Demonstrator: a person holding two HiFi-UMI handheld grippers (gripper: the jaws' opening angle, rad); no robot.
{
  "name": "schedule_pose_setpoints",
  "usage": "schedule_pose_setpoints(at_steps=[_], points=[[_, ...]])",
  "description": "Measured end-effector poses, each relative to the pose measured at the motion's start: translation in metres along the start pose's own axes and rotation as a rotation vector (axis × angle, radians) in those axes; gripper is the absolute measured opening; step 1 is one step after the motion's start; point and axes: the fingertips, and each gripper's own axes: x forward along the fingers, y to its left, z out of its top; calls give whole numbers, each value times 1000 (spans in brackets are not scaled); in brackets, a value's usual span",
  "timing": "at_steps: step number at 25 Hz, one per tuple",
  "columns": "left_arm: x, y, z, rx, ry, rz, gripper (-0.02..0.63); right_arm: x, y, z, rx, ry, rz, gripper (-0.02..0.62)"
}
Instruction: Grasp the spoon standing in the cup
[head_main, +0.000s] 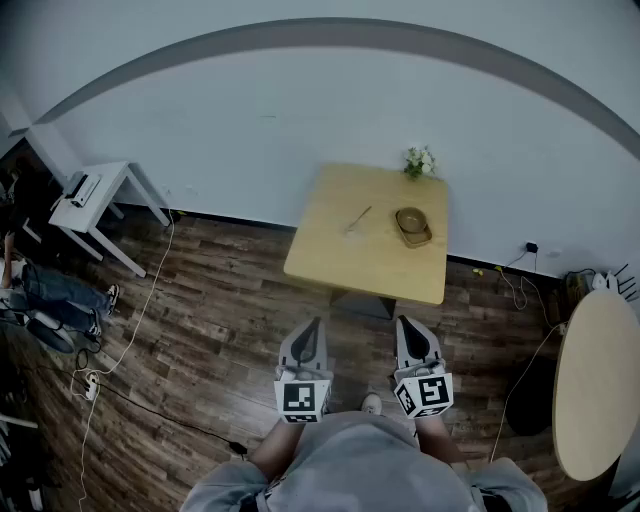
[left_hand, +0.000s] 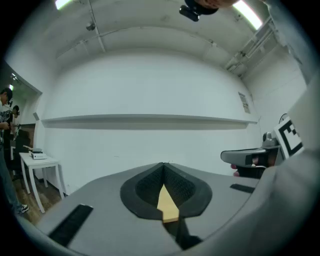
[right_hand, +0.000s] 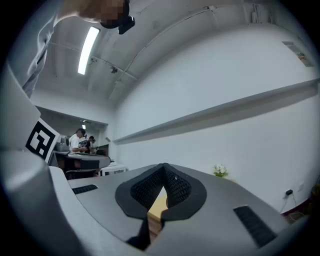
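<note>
In the head view a square wooden table (head_main: 330, 262) stands against the white wall. A brown cup (head_main: 411, 224) sits near the table's right side. A spoon (head_main: 358, 218) lies flat on the tabletop to the left of the cup, apart from it. Both grippers hang over the floor in front of the table, well short of it. My left gripper (head_main: 313, 324) and my right gripper (head_main: 403, 321) have their jaws together with nothing held. In the left gripper view the gripper (left_hand: 164, 165) shows only a sliver of tabletop between its jaws. The right gripper view (right_hand: 162, 166) shows the same.
A small pot of white flowers (head_main: 420, 160) stands at the table's far edge. A white side table (head_main: 95, 200) is at the left wall, with a seated person (head_main: 45, 295) near it. A round table (head_main: 595, 385) is at the right. Cables (head_main: 120, 350) trail over the wood floor.
</note>
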Motion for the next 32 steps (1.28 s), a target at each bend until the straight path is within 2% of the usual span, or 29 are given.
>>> schedule_pose_setpoints(at_steps=[21,32], points=[[37,-40,-1,15,6,18,2,14,-42,-8,13,24,77,-2],[54,-51,-12,12,43,77,2,27,-65,-12,49,41,124,-2]])
